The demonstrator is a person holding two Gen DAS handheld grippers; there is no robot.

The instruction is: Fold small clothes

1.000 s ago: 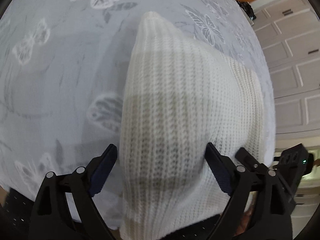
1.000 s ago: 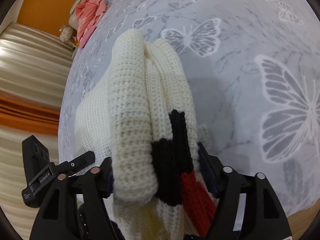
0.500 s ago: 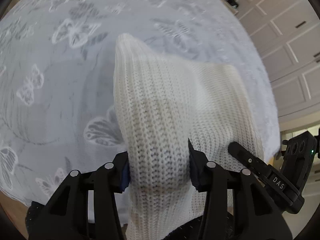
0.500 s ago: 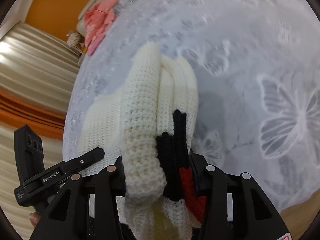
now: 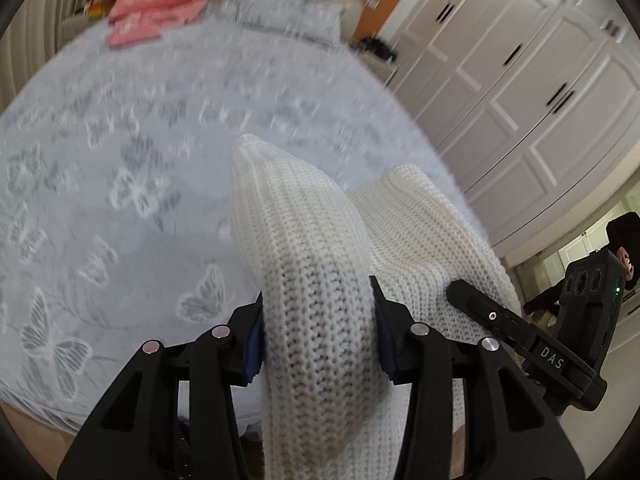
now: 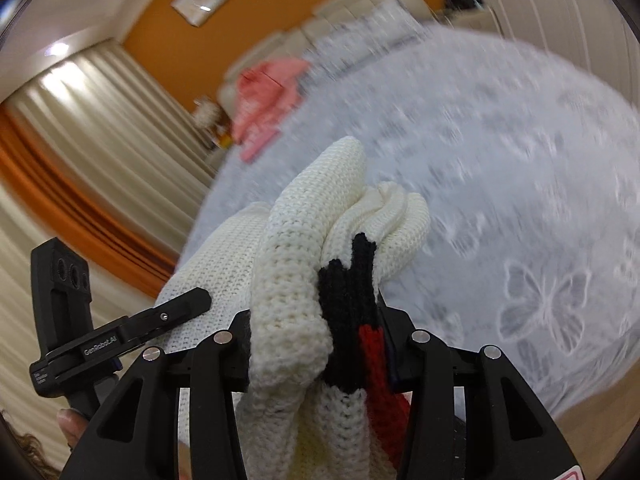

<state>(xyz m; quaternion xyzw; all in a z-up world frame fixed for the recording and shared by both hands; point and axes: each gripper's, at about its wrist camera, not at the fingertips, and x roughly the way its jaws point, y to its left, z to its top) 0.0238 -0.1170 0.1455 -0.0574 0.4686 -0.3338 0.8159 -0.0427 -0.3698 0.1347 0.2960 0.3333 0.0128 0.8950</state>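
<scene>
Sweater [image 5: 316, 320] knit, cream-white, is bunched in a thick fold and pinched between the clenched jaws of the left gripper [image 5: 318, 334] at 6 o'clock of the left wrist view, with the fold rising toward 12 o'clock. More of the same knit is spread toward 3 o'clock, where the right gripper [image 6: 316, 344] is seen from the side. In the right wrist view a second bunched edge of the sweater, with black and red patches, is clamped by that gripper's jaws at 6 o'clock. The garment is held up above the bedspread [image 5: 120, 160], a grey cover printed with butterflies. Farther off, at 11 o'clock, pink clothes [image 5: 160, 4] are piled near the head of the bed. White wardrobe doors [image 5: 520, 80] are seen at 2 o'clock, and curtains [image 6: 100, 140] at 9 o'clock of the right wrist view.
</scene>
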